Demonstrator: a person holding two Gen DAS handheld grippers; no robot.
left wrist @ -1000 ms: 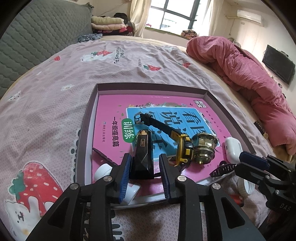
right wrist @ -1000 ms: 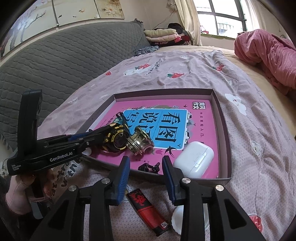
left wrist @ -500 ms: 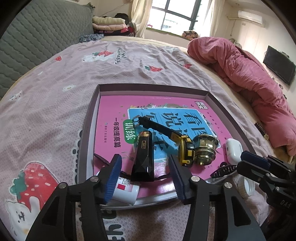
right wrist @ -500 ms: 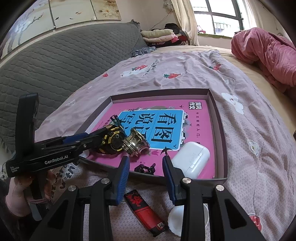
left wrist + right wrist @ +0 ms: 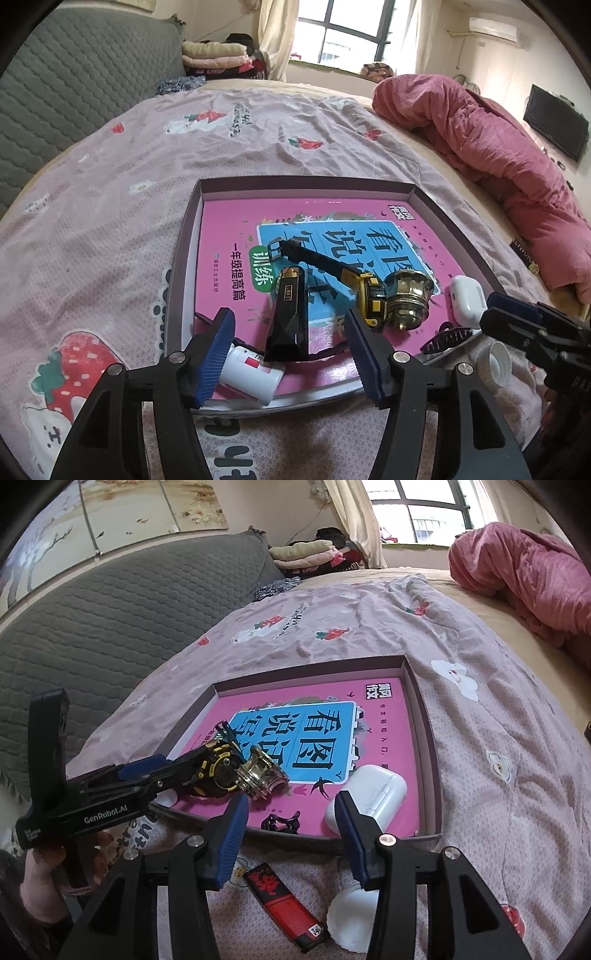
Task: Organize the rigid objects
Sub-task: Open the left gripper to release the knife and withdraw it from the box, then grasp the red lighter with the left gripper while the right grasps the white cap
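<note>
A shallow box tray (image 5: 186,236) lies on the bed with a pink book as its floor. In it lie a black faceted bottle (image 5: 290,317), a yellow and black watch (image 5: 364,291), a brass knob (image 5: 410,299), a white earbud case (image 5: 467,297), a black hair clip (image 5: 445,339) and a white tube (image 5: 251,376). My left gripper (image 5: 290,356) is open and empty just behind the black bottle. My right gripper (image 5: 291,836) is open and empty above the tray's near edge (image 5: 321,843). Below it on the sheet lie a red and black lighter (image 5: 284,904) and a white cap (image 5: 351,923).
A pink quilt (image 5: 498,155) is heaped along the bed's right side. A grey quilted headboard (image 5: 110,627) stands at the left. Folded clothes (image 5: 218,59) sit at the far end. The white cap also shows in the left wrist view (image 5: 495,367).
My left gripper let go of the black bottle, opened wide and drew back. The bottle stays in the tray. My right gripper opened wider and shifted slightly.
</note>
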